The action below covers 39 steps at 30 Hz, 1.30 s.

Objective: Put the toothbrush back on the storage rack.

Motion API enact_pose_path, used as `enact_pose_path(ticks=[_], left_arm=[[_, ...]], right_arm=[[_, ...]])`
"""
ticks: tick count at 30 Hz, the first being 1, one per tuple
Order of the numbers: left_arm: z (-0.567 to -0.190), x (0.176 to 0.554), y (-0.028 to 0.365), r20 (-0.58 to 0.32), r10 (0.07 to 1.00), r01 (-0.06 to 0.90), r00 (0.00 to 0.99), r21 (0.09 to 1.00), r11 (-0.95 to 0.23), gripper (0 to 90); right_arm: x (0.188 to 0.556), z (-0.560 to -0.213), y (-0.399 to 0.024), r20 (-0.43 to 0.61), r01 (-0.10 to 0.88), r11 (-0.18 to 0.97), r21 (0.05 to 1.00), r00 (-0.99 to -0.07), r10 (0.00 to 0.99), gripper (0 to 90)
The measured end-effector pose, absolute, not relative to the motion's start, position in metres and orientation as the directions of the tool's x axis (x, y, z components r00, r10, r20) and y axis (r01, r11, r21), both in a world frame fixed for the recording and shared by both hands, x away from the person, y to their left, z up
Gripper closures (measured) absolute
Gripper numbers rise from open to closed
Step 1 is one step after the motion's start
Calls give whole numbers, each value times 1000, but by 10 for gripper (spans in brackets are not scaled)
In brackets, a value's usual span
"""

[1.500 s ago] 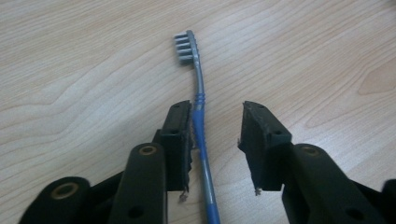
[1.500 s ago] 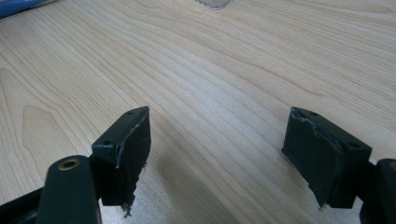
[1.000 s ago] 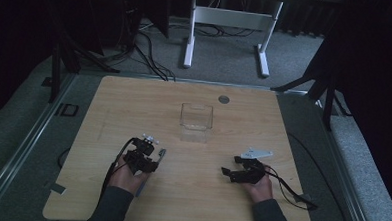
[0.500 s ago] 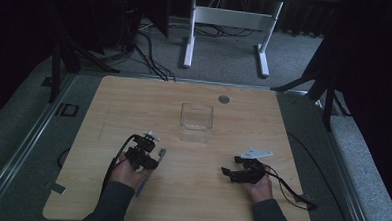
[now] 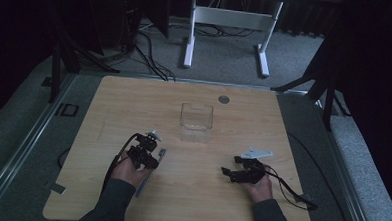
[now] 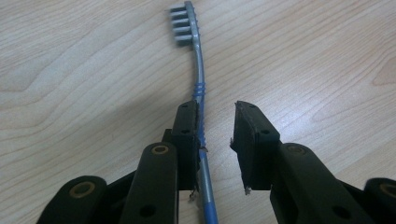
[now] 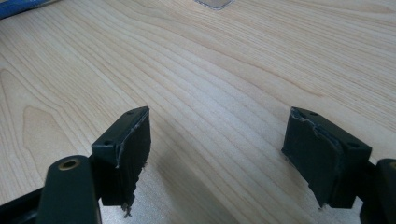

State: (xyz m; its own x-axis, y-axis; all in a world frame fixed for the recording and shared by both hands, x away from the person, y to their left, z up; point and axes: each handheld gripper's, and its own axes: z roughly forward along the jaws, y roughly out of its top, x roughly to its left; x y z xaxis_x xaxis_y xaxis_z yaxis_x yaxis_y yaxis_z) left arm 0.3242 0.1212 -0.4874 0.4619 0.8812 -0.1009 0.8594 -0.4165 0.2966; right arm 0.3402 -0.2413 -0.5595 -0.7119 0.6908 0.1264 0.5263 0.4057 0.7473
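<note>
Only toothbrush (image 6: 201,93) between half-closed jaws

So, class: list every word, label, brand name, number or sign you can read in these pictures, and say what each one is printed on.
None can be read.
Toothbrush: grey-blue handle with blue ridges, no brand or lettering showing.
Clear container: no label visible.
Table: plain wood grain; the small round grey disc near its far edge is too small to tell any marking.
Left gripper and right gripper: black jaws, screw holes, no text.
</note>
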Motion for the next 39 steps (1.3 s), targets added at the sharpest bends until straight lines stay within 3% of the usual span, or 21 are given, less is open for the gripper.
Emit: enact_pose_path(ticks=[39], left_arm=[[-508,342,115,-90,871,871,483,148,-468,742]], right_arm=[[340,-560,-241,127,527,406,747,-712,691,227]])
